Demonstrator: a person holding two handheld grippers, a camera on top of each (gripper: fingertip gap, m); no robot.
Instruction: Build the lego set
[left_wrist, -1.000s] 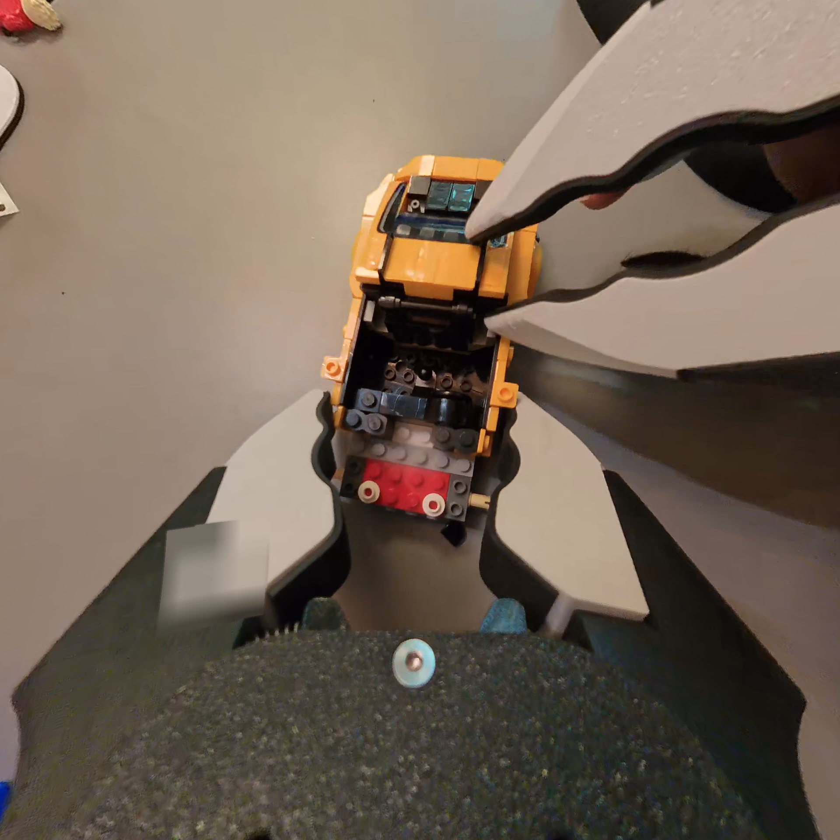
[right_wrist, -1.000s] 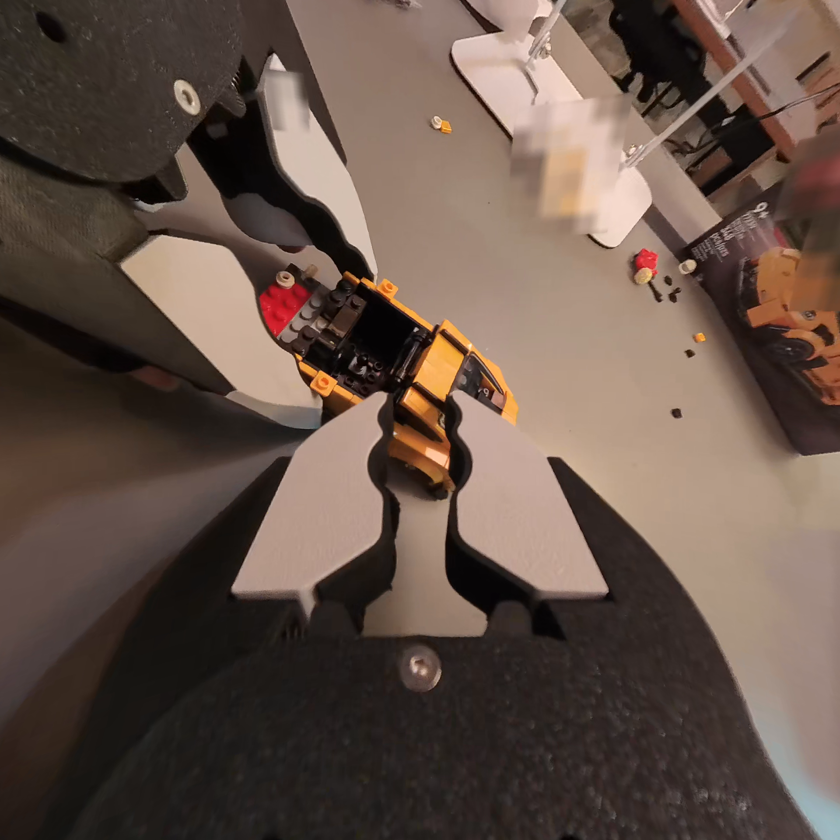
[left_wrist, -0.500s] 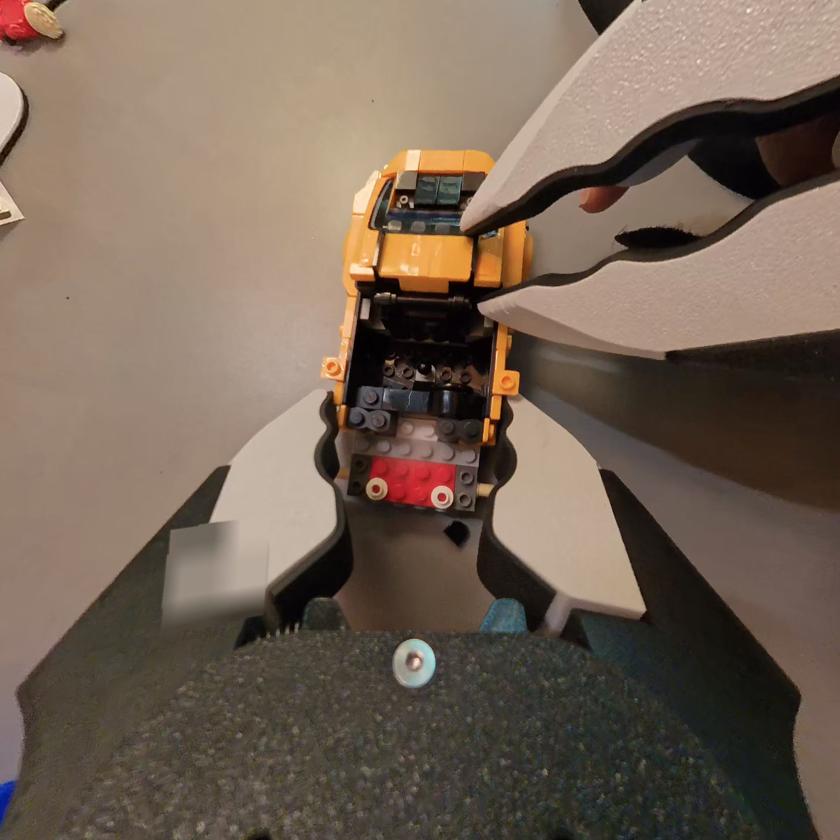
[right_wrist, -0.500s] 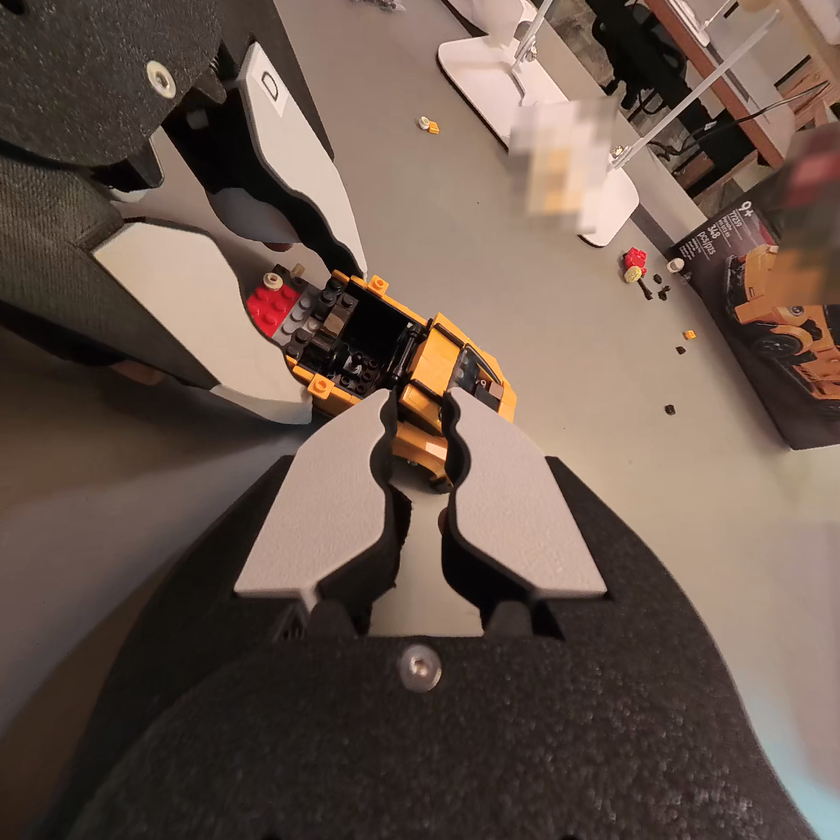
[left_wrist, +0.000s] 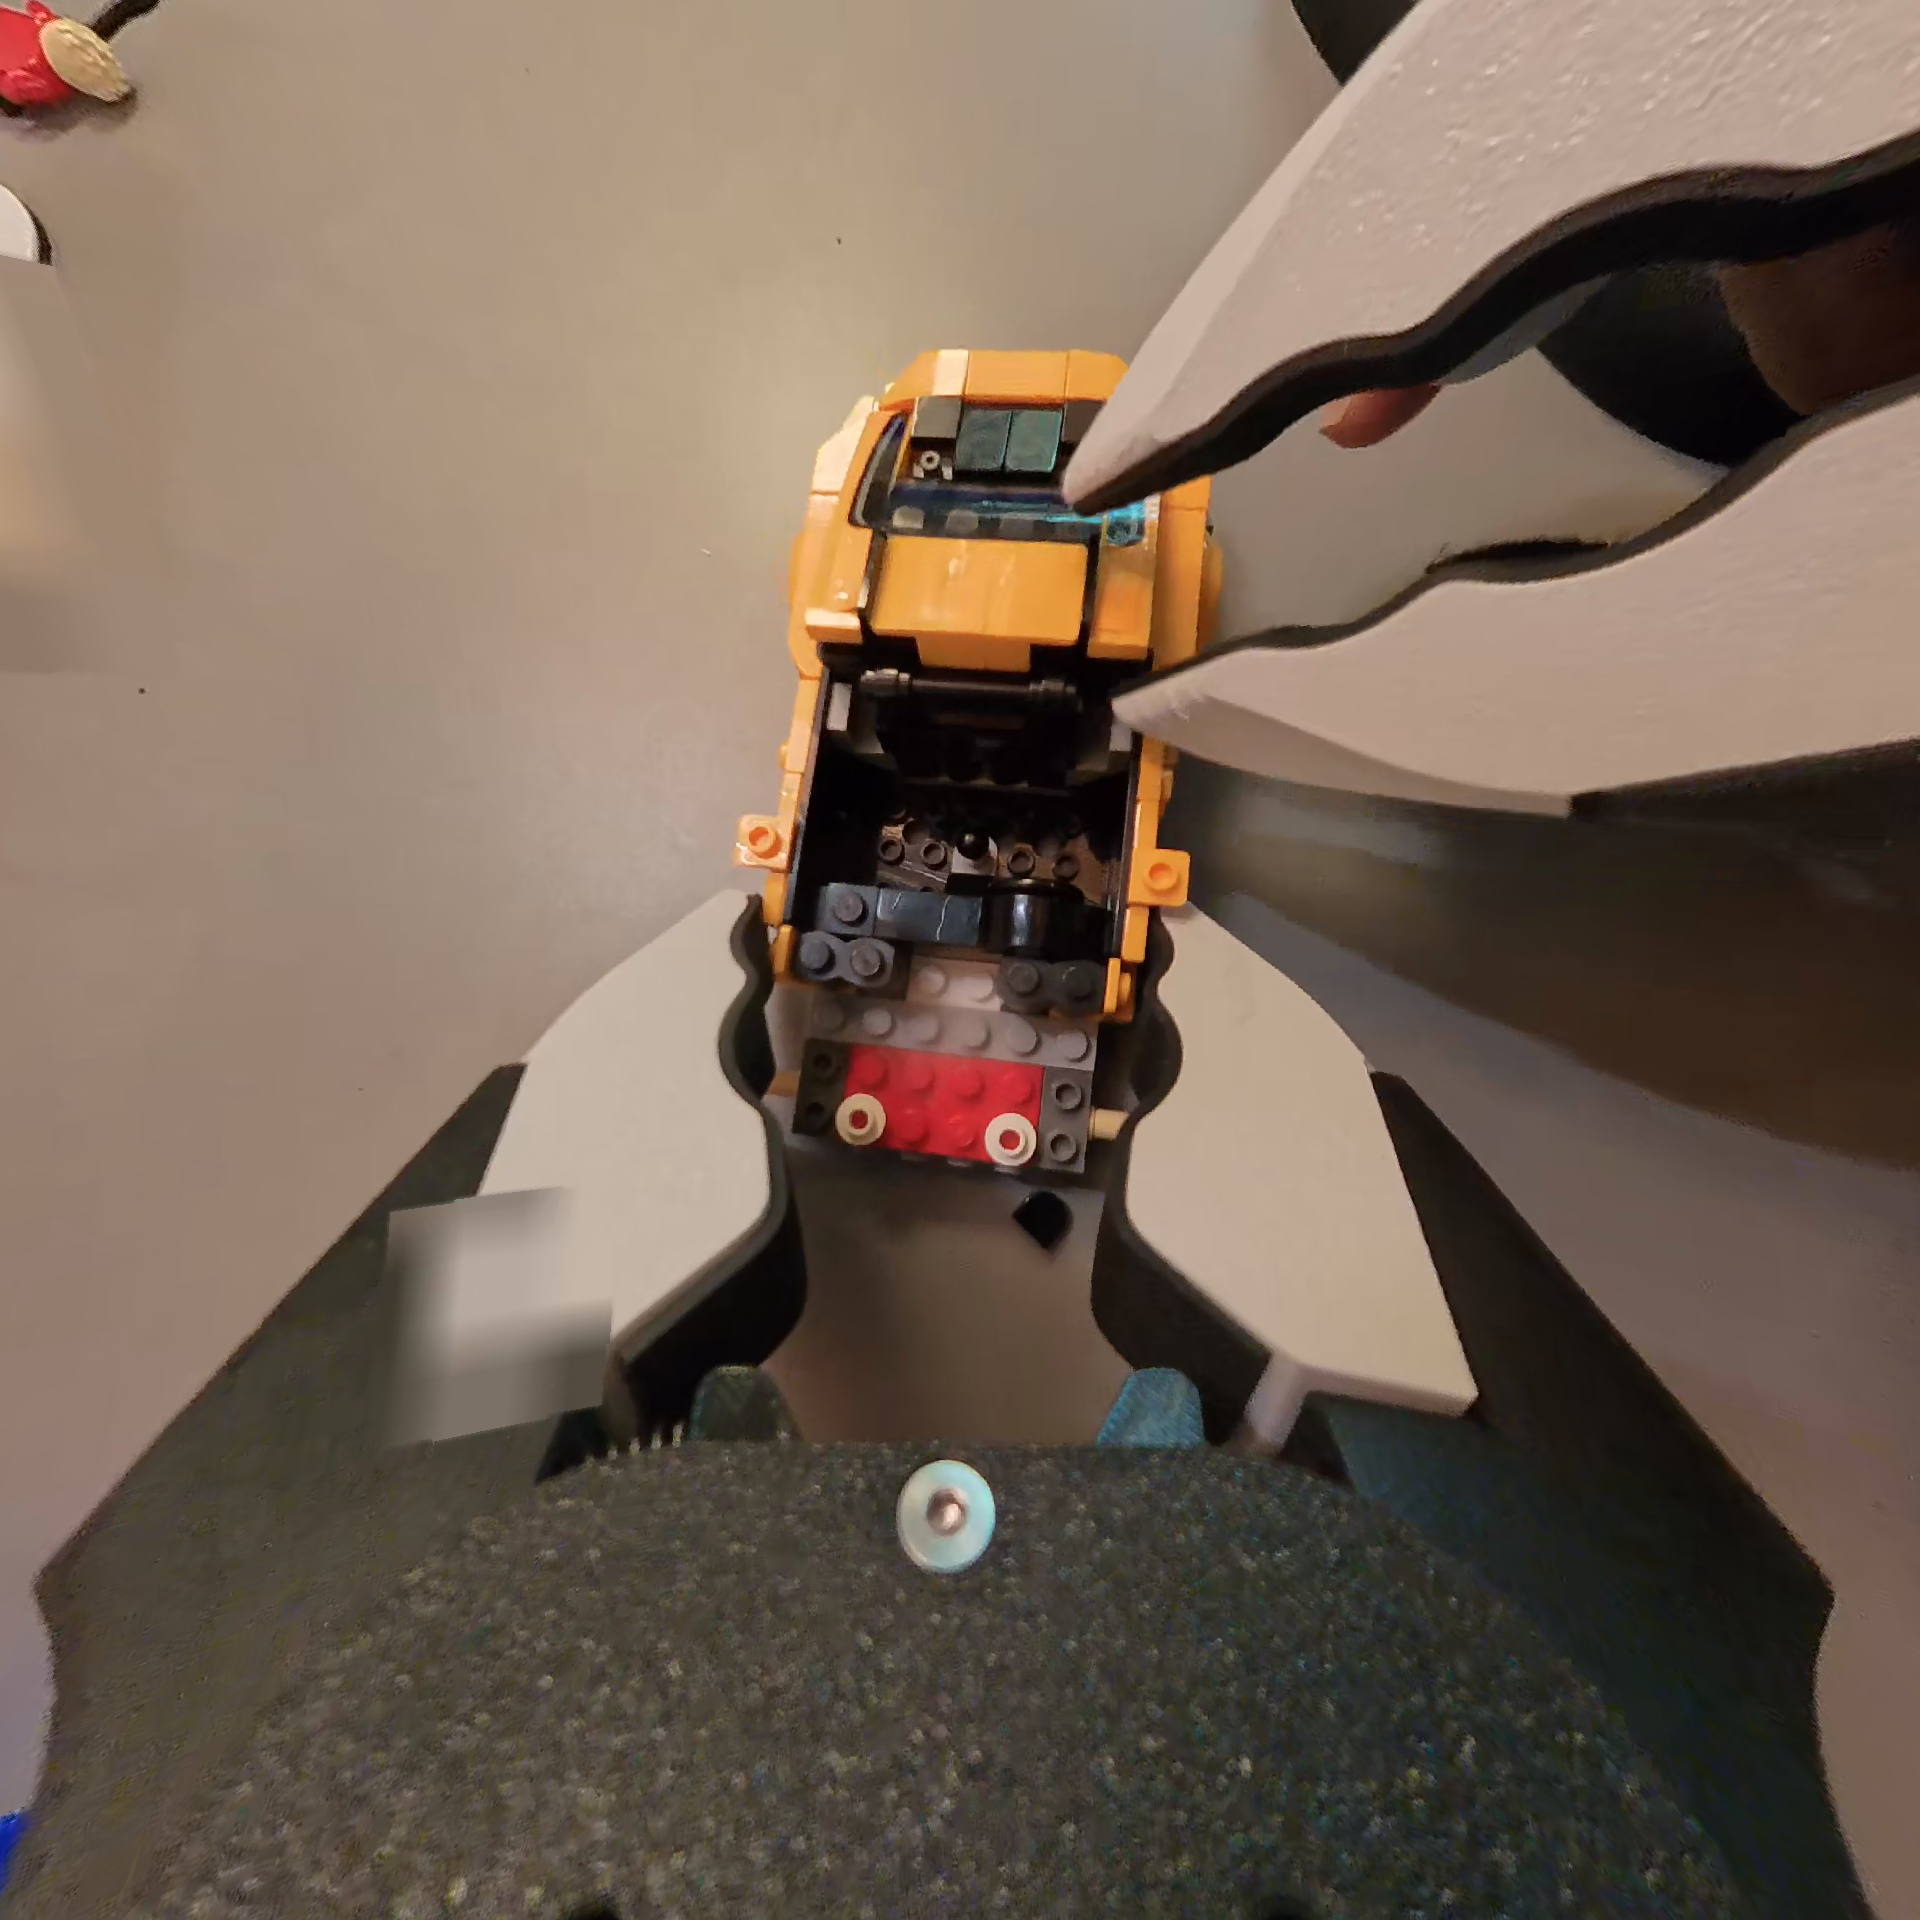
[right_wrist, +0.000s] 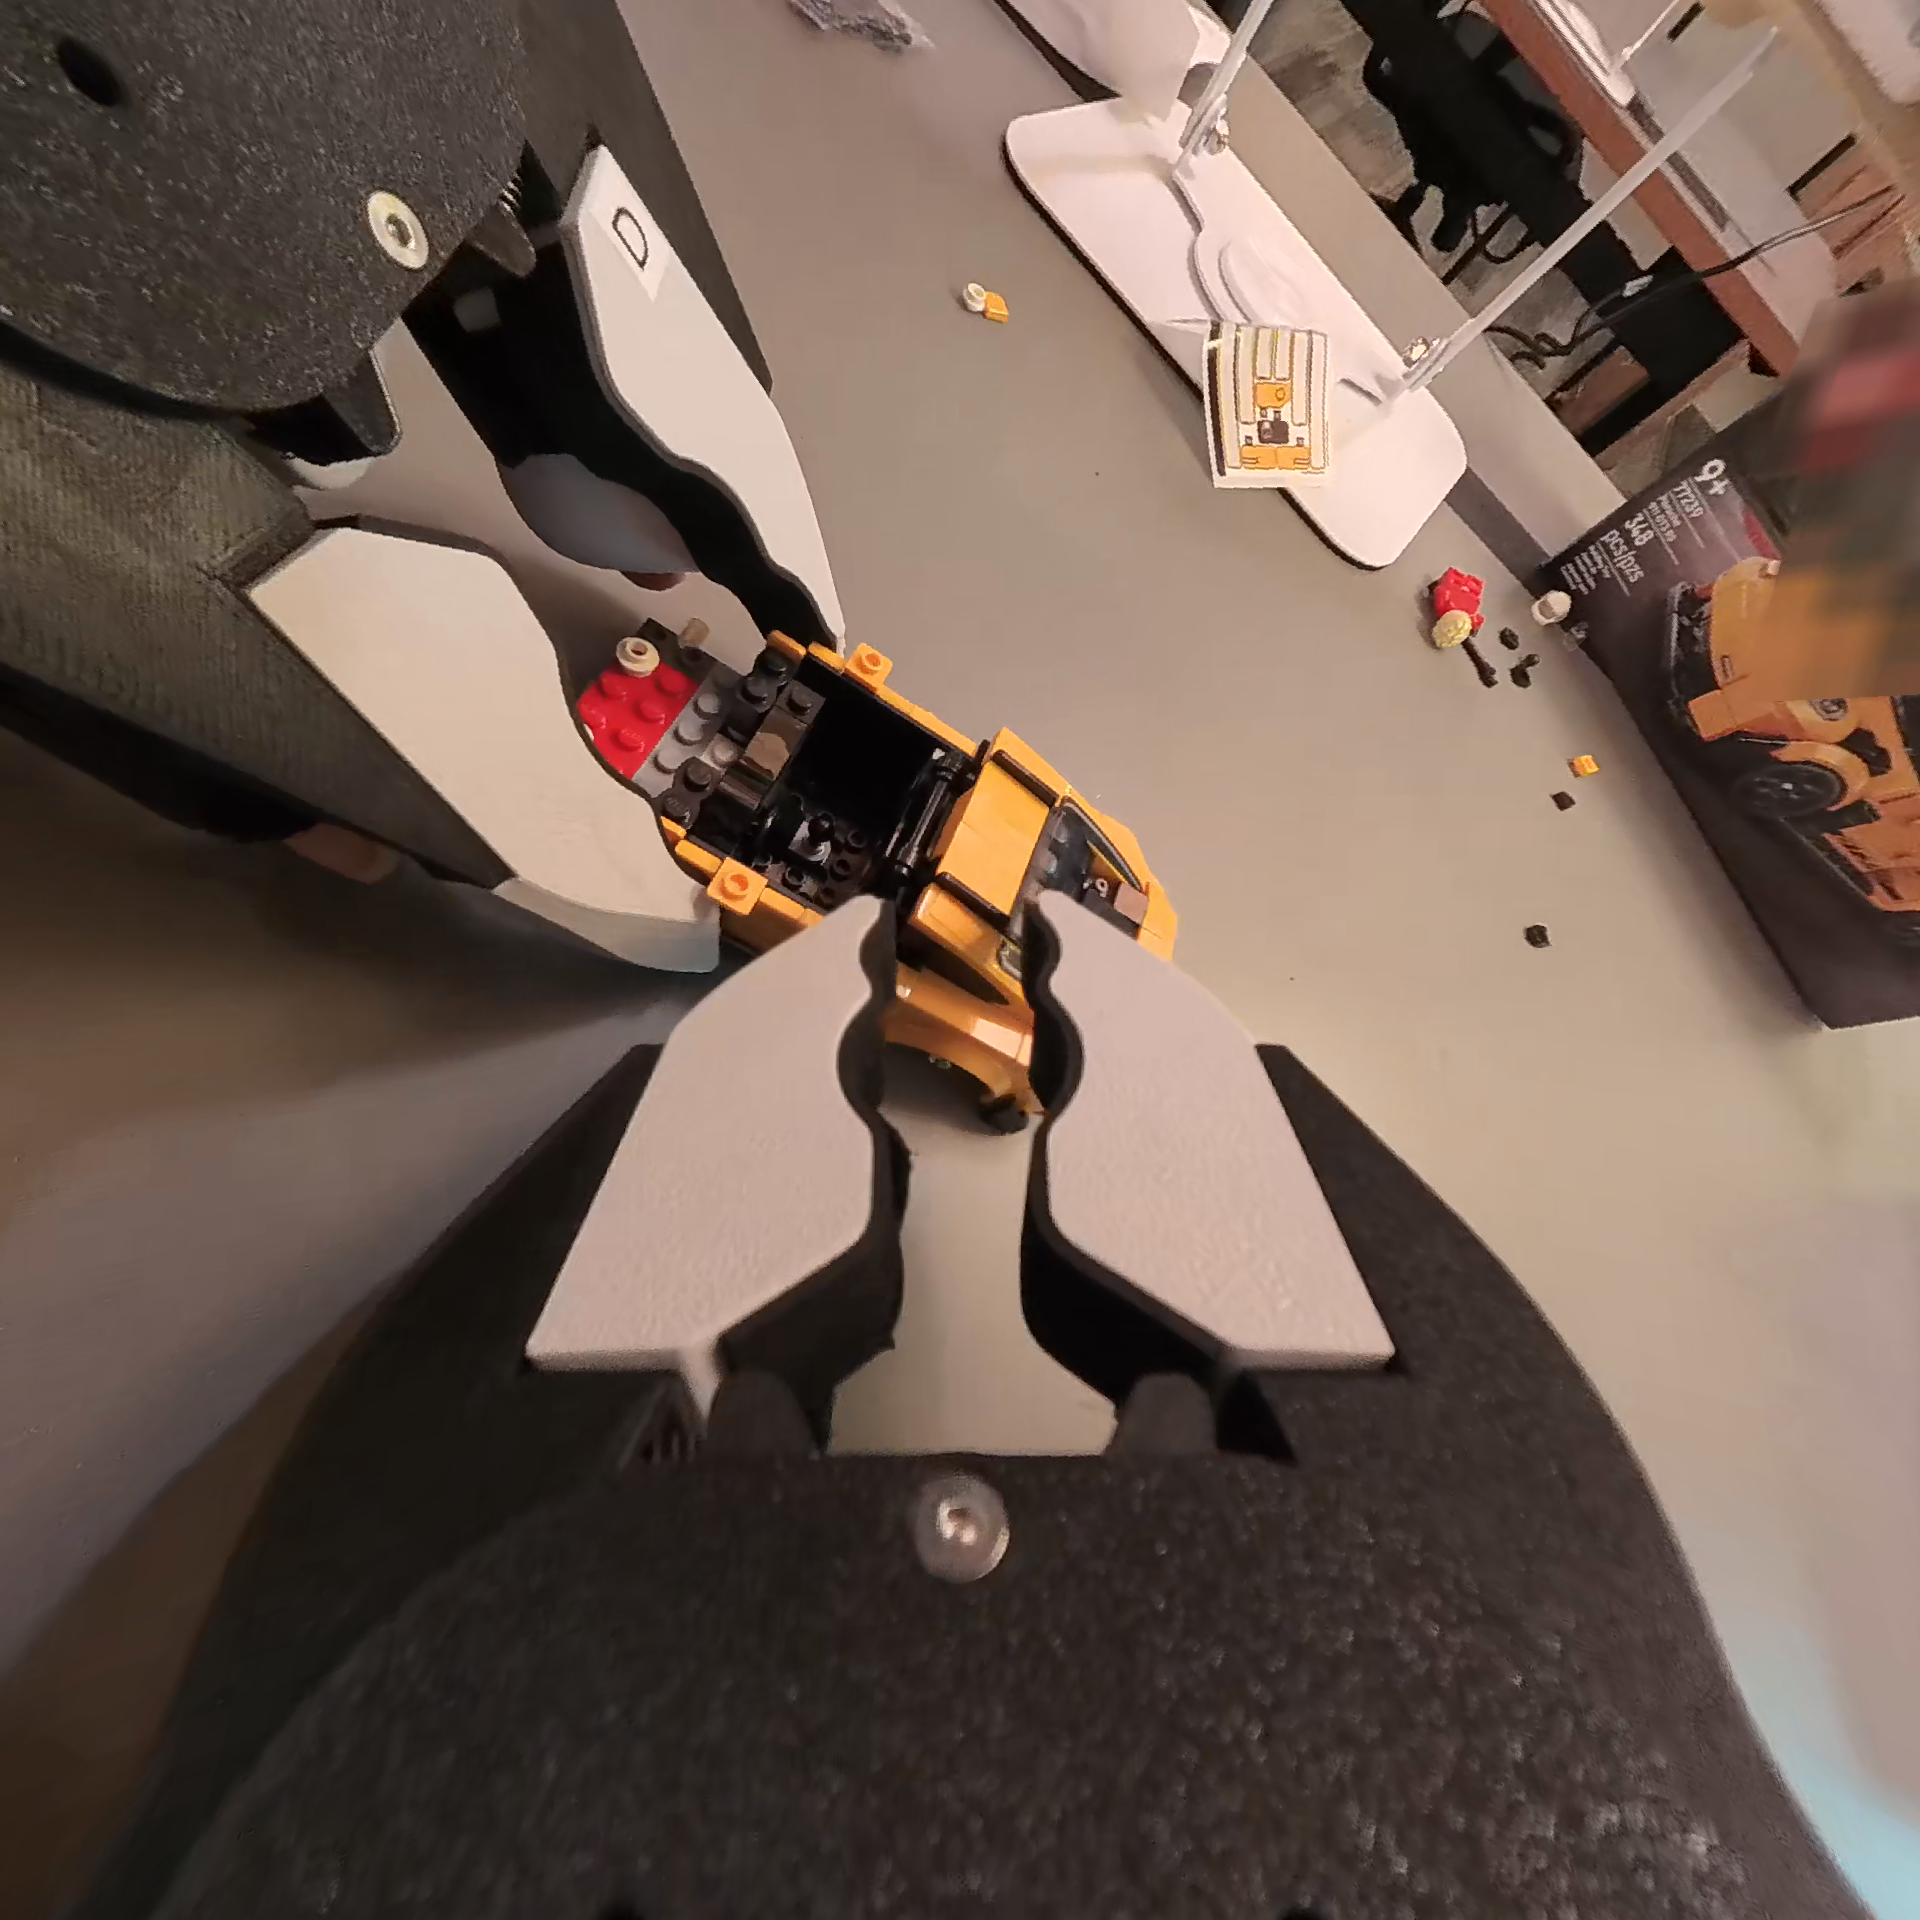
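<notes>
An orange brick-built car (left_wrist: 977, 603) with an open black interior and a red plate at its rear rests on the grey table (left_wrist: 416, 520). My left gripper (left_wrist: 951, 935) is shut on the car's rear, one pad pressed against each side. The right wrist view (right_wrist: 769, 779) shows the same hold. My right gripper (right_wrist: 951, 925) comes in from the side and is shut on the car's orange cabin section (right_wrist: 966, 935). In the left wrist view its upper fingertip (left_wrist: 1091, 478) lies over the windscreen and its lower one sits at the roof's rear edge.
A white stand base (right_wrist: 1247, 291), a small printed sheet (right_wrist: 1268, 416) and a dark box with a car picture (right_wrist: 1766, 748) lie beyond the car. Small loose pieces (right_wrist: 1455, 608) are scattered near the box. A tiny black piece (left_wrist: 1039, 1216) lies behind the car. Spacing between my two grippers at the tips: around 5 cm.
Both grippers keep their hold on the car. My right gripper's jaws stand slightly wider than half a second ago, and its upper fingertip has slid a little farther over the windscreen.
</notes>
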